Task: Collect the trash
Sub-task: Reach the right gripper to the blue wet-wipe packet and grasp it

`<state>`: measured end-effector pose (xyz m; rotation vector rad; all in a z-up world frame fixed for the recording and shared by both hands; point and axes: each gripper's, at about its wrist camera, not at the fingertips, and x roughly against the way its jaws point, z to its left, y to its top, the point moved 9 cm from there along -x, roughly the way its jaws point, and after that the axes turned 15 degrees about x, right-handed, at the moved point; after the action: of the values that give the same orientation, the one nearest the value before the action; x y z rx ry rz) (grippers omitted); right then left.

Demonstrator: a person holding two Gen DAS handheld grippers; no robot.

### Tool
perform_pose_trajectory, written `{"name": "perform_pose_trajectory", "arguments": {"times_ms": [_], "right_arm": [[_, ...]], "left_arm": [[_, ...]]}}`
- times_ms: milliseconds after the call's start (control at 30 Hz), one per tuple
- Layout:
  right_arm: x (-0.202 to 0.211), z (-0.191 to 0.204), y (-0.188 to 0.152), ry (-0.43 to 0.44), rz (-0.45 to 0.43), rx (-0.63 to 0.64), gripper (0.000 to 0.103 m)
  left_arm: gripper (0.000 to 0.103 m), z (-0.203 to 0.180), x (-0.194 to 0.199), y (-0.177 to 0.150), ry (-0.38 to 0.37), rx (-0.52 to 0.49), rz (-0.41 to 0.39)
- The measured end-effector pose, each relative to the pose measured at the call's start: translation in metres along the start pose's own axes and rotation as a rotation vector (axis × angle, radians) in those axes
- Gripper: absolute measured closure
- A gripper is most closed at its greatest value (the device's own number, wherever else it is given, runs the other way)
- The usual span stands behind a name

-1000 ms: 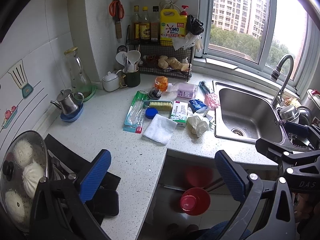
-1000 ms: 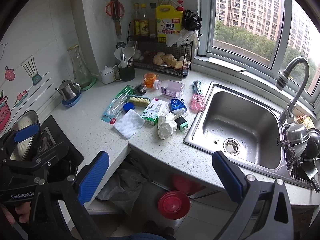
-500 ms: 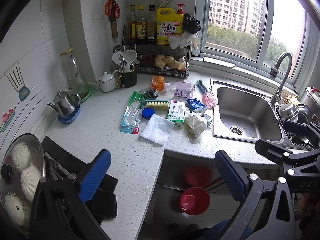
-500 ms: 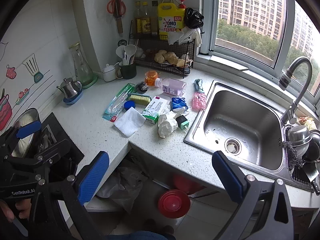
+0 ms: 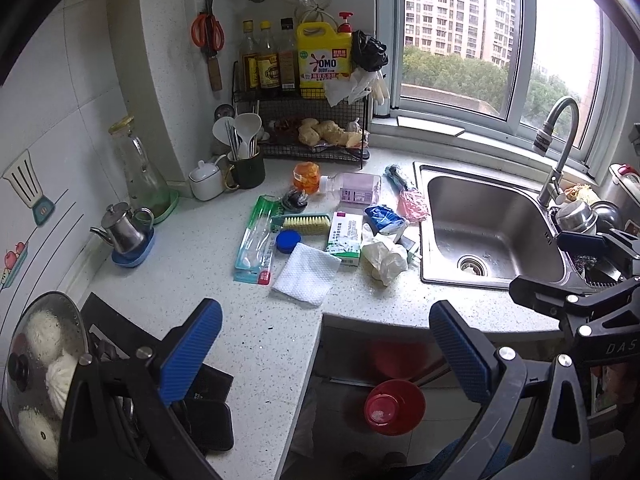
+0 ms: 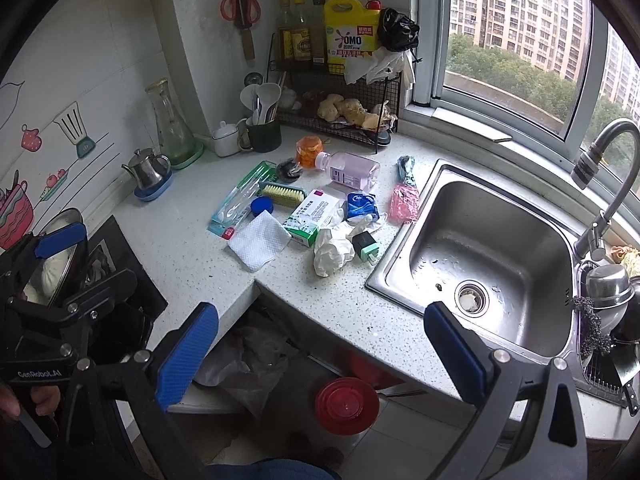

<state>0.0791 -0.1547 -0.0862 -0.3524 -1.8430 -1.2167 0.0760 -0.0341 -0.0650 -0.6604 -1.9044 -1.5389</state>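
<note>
Litter lies on the speckled counter (image 5: 192, 264) left of the sink: a crumpled white tissue (image 5: 385, 258) (image 6: 332, 251), a flat white cloth (image 5: 306, 273) (image 6: 259, 241), a green-and-white box (image 5: 345, 237) (image 6: 315, 213), a blue wrapper (image 5: 383, 218) (image 6: 361, 205), a pink net (image 6: 404, 200) and a lying pink bottle (image 6: 352, 169). My left gripper (image 5: 324, 352) hangs open and empty above the counter's front corner. Just as wide open, my right gripper (image 6: 320, 354) holds nothing and sits over the counter edge.
The steel sink (image 6: 488, 252) with its tap (image 6: 600, 168) is on the right. A wire rack (image 5: 304, 128) with bottles stands at the back. A glass-lidded pan (image 5: 40, 360) sits on the stove at left. A red bin (image 6: 346, 404) and a plastic bag (image 6: 248, 360) stand on the floor below.
Both views have risen and tilted slightly, so the counter items sit a little lower in frame. Nothing on the counter has moved, and both grippers stay open.
</note>
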Motion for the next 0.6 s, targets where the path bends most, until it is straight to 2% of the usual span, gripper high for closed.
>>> {"name": "perform_pose_trajectory", "arguments": {"times_ms": [167, 267, 400, 600], "right_arm": [[-0.005, -0.019, 0.006, 0.019, 0.006, 0.014, 0.0], [-0.011, -0.033, 0.012, 0.018, 0.013, 0.022, 0.0], [-0.034, -0.053, 0.022, 0.016, 0.043, 0.016, 0.0], [-0.081, -0.078, 0.04, -0.014, 0.098, 0.001, 0.0]], "left_arm": [[0.0, -0.009, -0.004, 0.01, -0.026, -0.012, -0.009], [0.0, -0.007, -0.012, 0.02, -0.011, -0.005, 0.001], [0.0, -0.005, -0.036, 0.032, -0.027, -0.016, 0.063], [0.0, -0.002, -0.085, 0.053, -0.049, -0.093, 0.128]]}}
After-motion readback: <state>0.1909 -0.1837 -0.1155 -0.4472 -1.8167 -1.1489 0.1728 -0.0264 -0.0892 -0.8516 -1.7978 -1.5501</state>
